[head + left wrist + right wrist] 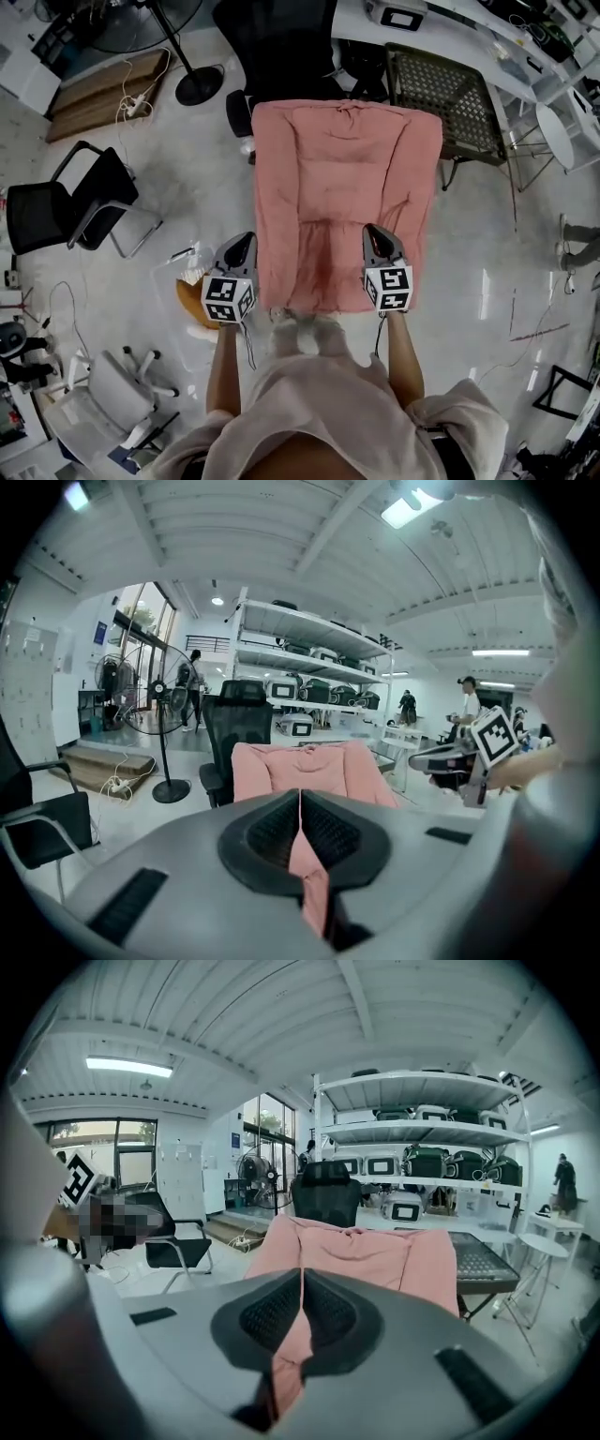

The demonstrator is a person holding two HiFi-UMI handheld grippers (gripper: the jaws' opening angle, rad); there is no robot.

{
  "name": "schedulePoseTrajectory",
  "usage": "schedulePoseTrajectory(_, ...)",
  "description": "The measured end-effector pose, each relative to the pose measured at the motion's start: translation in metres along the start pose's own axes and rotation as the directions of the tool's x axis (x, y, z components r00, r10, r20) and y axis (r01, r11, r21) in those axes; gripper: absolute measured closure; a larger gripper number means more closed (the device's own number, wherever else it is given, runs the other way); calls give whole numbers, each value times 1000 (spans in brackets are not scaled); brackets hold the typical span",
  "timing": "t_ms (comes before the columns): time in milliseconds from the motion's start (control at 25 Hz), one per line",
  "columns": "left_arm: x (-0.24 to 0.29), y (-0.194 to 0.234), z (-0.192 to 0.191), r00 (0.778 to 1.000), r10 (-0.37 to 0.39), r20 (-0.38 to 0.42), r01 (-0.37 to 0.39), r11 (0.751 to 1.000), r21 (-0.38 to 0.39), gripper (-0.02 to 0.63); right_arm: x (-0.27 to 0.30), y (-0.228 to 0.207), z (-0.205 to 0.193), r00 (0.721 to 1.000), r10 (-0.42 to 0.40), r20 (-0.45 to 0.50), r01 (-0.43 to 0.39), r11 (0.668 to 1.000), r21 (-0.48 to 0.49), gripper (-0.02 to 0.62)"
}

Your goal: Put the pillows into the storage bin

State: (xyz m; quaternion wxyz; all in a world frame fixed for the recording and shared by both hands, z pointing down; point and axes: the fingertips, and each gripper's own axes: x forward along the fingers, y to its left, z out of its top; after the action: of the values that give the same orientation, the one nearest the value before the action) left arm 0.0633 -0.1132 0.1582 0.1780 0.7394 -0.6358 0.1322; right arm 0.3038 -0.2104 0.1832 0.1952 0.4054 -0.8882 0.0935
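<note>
Head view: a pink padded fabric pillow [347,202] hangs spread above the floor [187,192], with the left gripper [244,244] at its 7 o'clock corner and the right gripper [375,232] at 5 o'clock. Only the gripper views show both jaws clenched on pink fabric.

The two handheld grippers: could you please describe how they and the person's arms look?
The left gripper and right gripper are grey, tapering shells with black textured pads. Each carries a white cube with black square markers, and a thin dark cable trails beneath. The person wears a pale short-sleeved top; the forearms are bare.
</note>
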Motion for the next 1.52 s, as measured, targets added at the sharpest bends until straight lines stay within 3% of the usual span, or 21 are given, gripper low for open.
schedulePoseTrajectory(800, -36, -36, 52, 992, -14, 125, 8, 999, 46, 591, -75, -5, 46, 995, -31, 97, 33, 999, -21, 598)
schedulePoseTrajectory(1520, -41, -43, 45, 993, -27, 112, 22, 999, 44, 591, -80, 9, 43, 996, -7, 88, 11, 999, -39, 598)
